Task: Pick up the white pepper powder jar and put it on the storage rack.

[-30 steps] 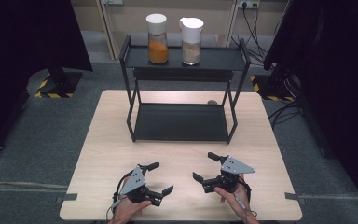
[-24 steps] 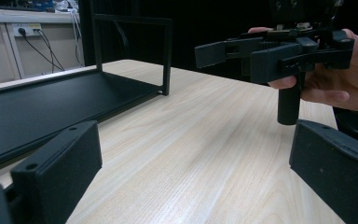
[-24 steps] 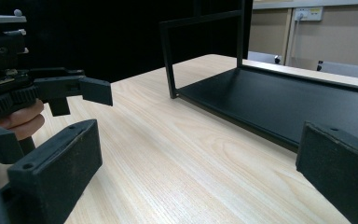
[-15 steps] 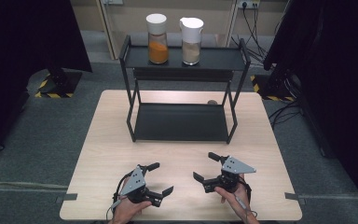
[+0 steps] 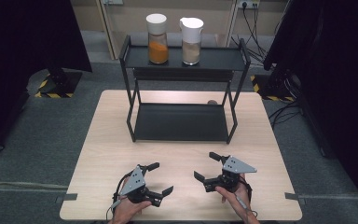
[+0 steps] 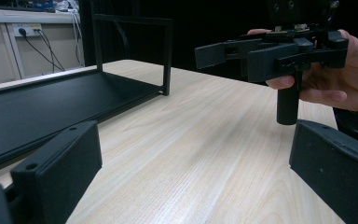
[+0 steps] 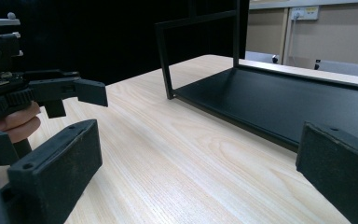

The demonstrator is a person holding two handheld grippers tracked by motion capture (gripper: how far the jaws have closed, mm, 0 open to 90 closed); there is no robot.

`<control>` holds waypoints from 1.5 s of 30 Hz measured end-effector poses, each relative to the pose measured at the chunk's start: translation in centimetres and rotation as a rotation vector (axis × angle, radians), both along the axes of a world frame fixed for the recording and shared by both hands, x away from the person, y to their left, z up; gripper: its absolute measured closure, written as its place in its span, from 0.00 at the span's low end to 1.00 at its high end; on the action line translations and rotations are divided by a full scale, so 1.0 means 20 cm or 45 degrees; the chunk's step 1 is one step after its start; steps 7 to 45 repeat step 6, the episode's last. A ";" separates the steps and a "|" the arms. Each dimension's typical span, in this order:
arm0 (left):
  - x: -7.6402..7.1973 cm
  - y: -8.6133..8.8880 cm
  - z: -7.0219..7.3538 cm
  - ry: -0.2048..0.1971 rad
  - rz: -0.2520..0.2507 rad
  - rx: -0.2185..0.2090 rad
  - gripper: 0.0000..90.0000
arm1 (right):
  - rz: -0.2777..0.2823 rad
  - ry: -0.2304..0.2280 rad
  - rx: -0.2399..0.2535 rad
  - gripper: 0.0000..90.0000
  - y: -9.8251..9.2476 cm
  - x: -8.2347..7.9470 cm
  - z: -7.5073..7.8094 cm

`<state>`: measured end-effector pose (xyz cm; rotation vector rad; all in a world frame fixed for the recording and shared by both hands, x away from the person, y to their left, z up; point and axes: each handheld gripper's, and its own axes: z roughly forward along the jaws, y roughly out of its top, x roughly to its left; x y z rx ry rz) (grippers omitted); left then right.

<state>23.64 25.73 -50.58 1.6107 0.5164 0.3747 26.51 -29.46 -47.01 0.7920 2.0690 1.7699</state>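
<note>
- Left gripper [image 5: 158, 178]: black, two-jaw, hand-held tool with a grey three-cornered plate; jaws spread wide, holding nothing. It rests low near the front edge of the table, angled inward, probably a ready pose before any reach.
- Right gripper [image 5: 208, 167]: same build, jaws likewise spread wide and empty; held just above the tabletop, facing the left one, the two near but apart.
- Black metal two-tier rack [image 5: 182, 122]: the thing nearest both grippers, standing mid-table just ahead of them. Its lower shelf is bare, and its open front faces the person, which would allow a straight reach in.
- Clear jar of orange powder with a white lid [image 5: 157, 39]: upright on the left of the rack's top shelf, well apart from both grippers.
- Clear jar of tan powder with a white spouted lid [image 5: 191, 41]: upright just beside the first.
- Light wooden table [image 5: 107, 154]: bears the rack; bare boards lie between the grippers and the rack.
</note>
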 end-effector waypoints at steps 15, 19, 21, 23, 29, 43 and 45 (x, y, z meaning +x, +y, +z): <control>0.00 0.00 0.00 0.001 0.001 0.000 0.02 | -0.007 -0.002 0.019 0.00 -0.01 0.00 -0.01; 0.00 0.00 0.00 0.001 0.001 0.000 0.02 | -0.007 -0.002 0.019 0.00 -0.01 0.00 -0.01; 0.00 0.00 0.00 0.001 0.001 0.000 0.02 | -0.007 -0.002 0.019 0.00 -0.01 0.00 -0.01; 0.00 0.00 0.00 0.001 0.001 0.000 0.02 | -0.007 -0.002 0.019 0.00 -0.01 0.00 -0.01; 0.00 0.00 0.00 0.001 0.001 0.000 0.02 | -0.007 -0.002 0.019 0.00 -0.01 0.00 -0.01; 0.00 0.00 0.00 0.001 0.001 0.000 0.02 | -0.007 -0.002 0.019 0.00 -0.01 0.00 -0.01; 0.00 0.00 0.00 0.001 0.001 0.000 0.02 | -0.007 -0.002 0.019 0.00 -0.01 0.00 -0.01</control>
